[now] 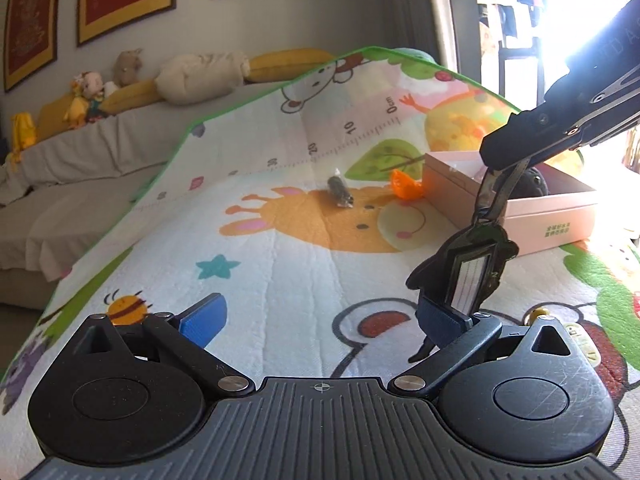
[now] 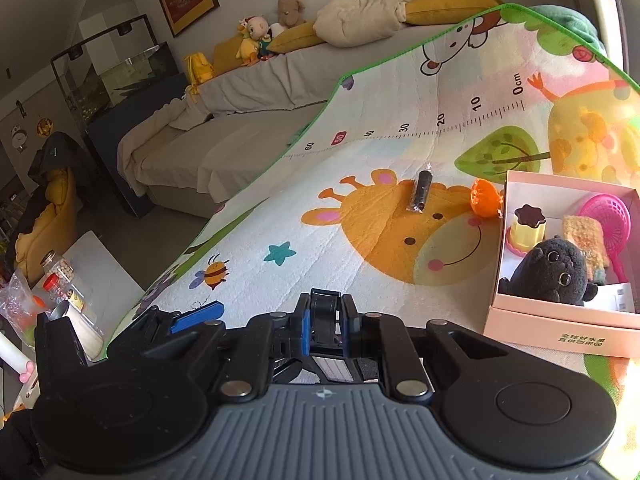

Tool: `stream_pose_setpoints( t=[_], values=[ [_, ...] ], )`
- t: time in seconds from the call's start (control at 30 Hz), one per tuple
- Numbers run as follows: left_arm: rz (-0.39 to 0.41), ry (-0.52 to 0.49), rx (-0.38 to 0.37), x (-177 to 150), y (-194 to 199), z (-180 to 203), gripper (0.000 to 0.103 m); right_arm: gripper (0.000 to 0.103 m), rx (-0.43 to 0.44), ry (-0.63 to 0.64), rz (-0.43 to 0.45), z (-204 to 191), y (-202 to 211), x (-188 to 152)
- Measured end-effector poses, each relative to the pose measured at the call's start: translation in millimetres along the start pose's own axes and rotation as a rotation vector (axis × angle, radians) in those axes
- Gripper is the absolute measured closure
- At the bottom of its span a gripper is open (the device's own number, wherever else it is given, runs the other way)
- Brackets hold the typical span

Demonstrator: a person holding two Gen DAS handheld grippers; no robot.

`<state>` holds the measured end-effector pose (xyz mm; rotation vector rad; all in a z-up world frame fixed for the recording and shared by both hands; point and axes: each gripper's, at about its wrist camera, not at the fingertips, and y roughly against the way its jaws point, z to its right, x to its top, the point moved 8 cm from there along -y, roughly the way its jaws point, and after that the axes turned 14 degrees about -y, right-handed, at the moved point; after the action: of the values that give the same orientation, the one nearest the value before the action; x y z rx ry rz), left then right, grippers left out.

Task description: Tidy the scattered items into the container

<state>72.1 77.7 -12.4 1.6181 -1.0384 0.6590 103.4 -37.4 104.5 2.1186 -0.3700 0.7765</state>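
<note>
Glare hides the pink cardboard box (image 1: 540, 216) far corner; right hand-held gripper (image 1: 494, 166) pinches a black luggage tag's (image 1: 466, 268) strap, left hand-held gripper (image 1: 320, 318) spread, above the cartoon play mat (image 1: 280, 264).

Lit by strong daylight from the window (image 1: 560, 20) at upper right, blown out to white glare there and washing over the pink box (image 2: 560, 320) and the near corner of the play mat (image 2: 360, 240). Dimmer toward the sofa (image 2: 240, 148) and room at left. Soft shadows under small items. Heavy fisheye bending at the edges; slight softness at the rims, possibly motion blur
</note>
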Motion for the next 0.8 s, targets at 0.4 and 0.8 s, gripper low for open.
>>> stream_pose_setpoints(
  t=[0.4, 0.8],
  values=[
    [0.019, -0.019, -0.28, 6.0, 0.2, 77.0, 0.0, 0.089, -0.009, -0.012, -0.002, -0.8, -5.4, 2.7],
    [0.011, -0.006, -0.184, 20.3, -10.8, 38.9, 0.0, 0.089, -0.001, -0.034, 0.013, 5.7, 4.9, 3.7]
  ],
)
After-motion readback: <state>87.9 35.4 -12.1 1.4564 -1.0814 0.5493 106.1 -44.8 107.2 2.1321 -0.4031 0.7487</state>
